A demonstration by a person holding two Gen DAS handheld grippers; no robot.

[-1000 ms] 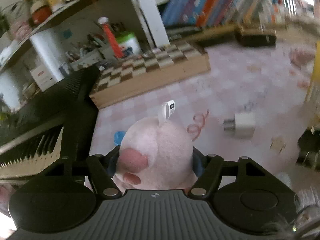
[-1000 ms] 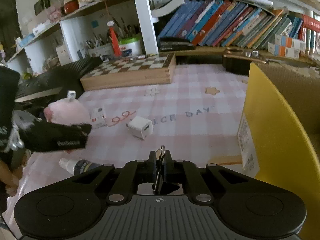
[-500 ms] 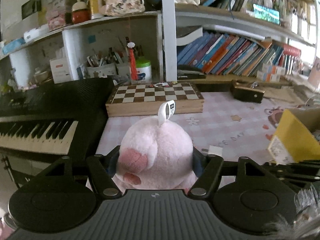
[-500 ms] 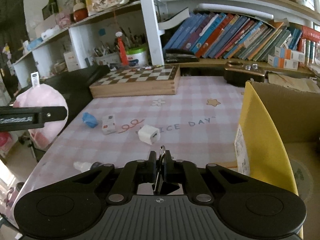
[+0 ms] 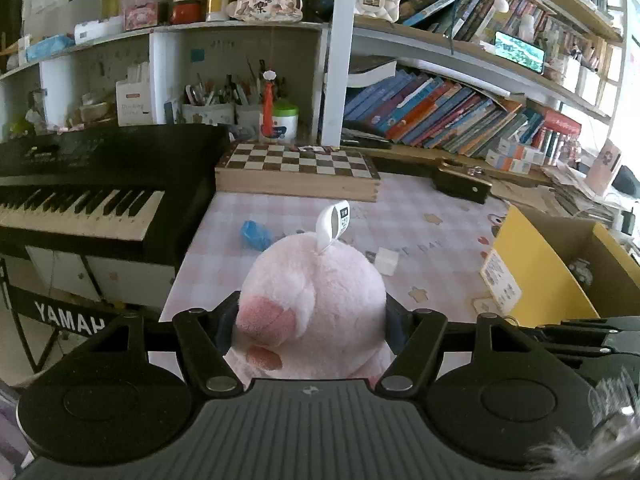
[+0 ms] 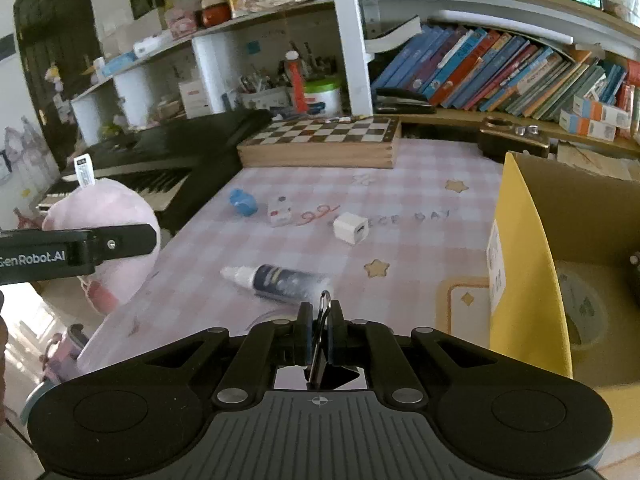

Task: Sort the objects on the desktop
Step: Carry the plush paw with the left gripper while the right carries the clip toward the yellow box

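Your left gripper clamps the pink plush off the table's left edge; your right gripper pinches a metal clip beside the yellow box.

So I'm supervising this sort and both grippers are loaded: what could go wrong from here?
1. The pink plush toy bulges out past the left gripper, so it could slip free before reaching the cardboard box.
2. The right gripper pinches only a thin binder clip, which might twist out.
3. The small bottle lies just below it and could be knocked.
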